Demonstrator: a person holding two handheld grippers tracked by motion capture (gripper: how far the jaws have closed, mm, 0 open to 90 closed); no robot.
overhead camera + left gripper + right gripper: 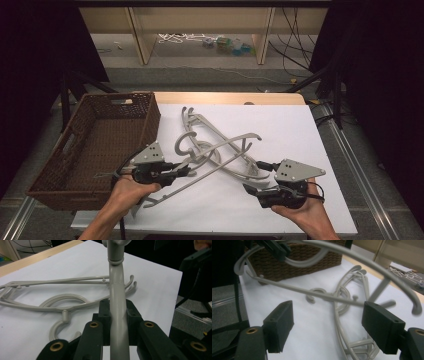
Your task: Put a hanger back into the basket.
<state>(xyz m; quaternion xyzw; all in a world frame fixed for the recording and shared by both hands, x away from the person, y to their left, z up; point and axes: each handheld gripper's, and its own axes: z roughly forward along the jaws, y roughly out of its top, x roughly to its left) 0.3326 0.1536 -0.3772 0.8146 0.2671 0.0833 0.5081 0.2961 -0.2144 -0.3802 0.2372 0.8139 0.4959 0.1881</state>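
Observation:
Several grey plastic hangers [205, 125] lie tangled mid-table on the white sheet. One hanger [210, 171] is raised at a slant, and my left gripper [186, 171] is shut on its arm close to the basket. In the left gripper view that hanger arm [117, 285] runs straight up between the shut jaws of the left gripper [117, 305], with other hangers [62, 300] flat on the sheet behind. My right gripper [252, 176] is open at the pile's right edge. In its own view the right gripper [329, 315] gapes wide under the raised hanger [367, 263], touching nothing.
A brown wicker basket [150, 122] stands at the table's left, also seen in the right gripper view as the basket [312, 262]. The wooden table edge [225, 97] runs along the back. A metal rail [350, 160] flanks the right side. Cables and shelf legs lie beyond.

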